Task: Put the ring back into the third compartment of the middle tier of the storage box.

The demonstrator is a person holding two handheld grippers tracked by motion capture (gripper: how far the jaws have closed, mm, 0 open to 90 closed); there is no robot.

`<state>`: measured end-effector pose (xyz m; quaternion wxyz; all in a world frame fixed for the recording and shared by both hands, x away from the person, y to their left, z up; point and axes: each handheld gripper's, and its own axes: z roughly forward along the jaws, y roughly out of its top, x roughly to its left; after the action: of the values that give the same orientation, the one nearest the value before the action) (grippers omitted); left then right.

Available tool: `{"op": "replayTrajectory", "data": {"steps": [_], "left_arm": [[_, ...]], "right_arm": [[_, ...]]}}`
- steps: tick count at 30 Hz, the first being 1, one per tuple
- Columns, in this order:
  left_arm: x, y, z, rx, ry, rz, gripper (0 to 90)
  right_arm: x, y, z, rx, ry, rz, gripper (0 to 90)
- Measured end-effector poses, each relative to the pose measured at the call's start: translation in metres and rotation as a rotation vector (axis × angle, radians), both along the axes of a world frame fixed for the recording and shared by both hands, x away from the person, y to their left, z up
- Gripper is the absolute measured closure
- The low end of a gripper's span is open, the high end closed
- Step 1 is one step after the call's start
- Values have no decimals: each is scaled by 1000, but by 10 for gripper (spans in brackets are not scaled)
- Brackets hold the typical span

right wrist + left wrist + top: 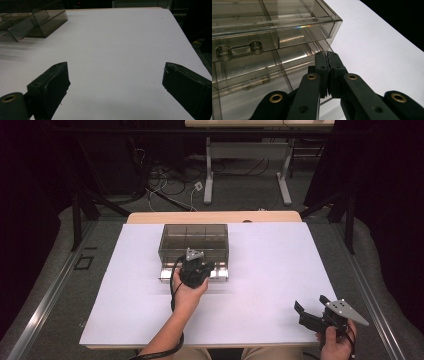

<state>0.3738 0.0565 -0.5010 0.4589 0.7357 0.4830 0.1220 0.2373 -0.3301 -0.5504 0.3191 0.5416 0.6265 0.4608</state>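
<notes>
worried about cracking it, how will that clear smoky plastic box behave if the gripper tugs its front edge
The compartment box looks stiff: thin, hard, see-through walls with dividers, so it should hold shape rather than flex. It seems empty, so probably light and apt to slide on the smooth white table when pulled. The left gripper is shut on a thin clear edge, which may chip if twisted.

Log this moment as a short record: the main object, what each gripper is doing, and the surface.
object: smoky clear compartment box, lid partly raised
left gripper: at the box's near edge, jaws shut on a thin clear edge of the box
right gripper: jaws open, nothing between them, near the table's near right corner, apart from the box
surface: white table top
</notes>
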Motion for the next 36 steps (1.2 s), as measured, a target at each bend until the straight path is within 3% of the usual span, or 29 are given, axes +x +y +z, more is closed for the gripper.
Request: {"op": "replayTrajectory", "data": {"steps": [17, 36], "left_arm": [[5, -8, -7, 12, 32, -3, 876], [4, -10, -7, 7, 28, -13, 856]], "right_arm": [[0, 0, 0, -3, 2, -3, 69], [1, 0, -1, 3, -5, -2, 69]]}}
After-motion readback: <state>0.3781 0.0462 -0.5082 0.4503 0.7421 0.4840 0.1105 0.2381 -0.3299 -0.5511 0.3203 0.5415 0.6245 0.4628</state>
